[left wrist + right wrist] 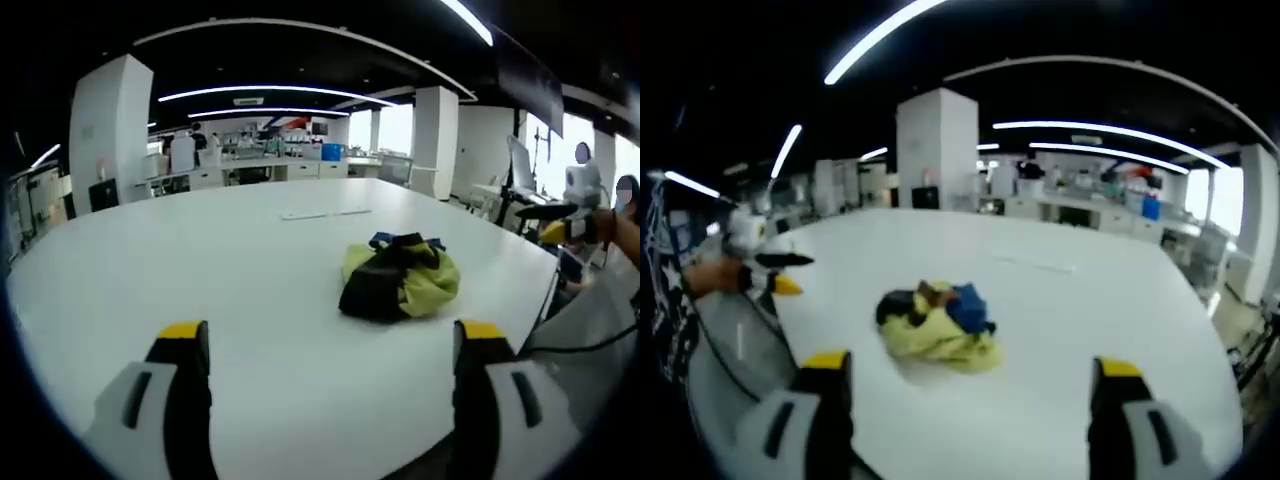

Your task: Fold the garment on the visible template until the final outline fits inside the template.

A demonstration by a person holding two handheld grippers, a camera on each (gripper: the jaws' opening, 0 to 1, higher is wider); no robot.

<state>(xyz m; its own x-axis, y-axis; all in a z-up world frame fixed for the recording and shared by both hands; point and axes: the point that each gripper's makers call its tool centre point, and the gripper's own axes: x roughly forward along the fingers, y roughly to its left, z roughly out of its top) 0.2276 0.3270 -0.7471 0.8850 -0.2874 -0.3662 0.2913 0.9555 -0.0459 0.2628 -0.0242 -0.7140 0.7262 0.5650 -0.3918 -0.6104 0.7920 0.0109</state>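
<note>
A crumpled garment (400, 278), yellow, black and blue, lies bunched on the white table (200, 260). My left gripper (332, 345) hovers short of it, jaws wide apart and holding nothing. In the right gripper view the same garment (940, 320) sits just beyond my right gripper (972, 370), which is also open and holding nothing. A thin pale strip (325, 213), perhaps part of the template, lies flat farther back on the table (1120, 310); the strip (1040, 263) is faint. The right gripper (575, 225) shows at the table's right edge, and the left gripper (775, 272) at the left edge.
A hand (710, 275) holds the left gripper by the table's edge. A white pillar (110, 130) and desks with lab equipment (250, 160) stand beyond the table's far side. A chair and monitor (520, 180) are off to the right.
</note>
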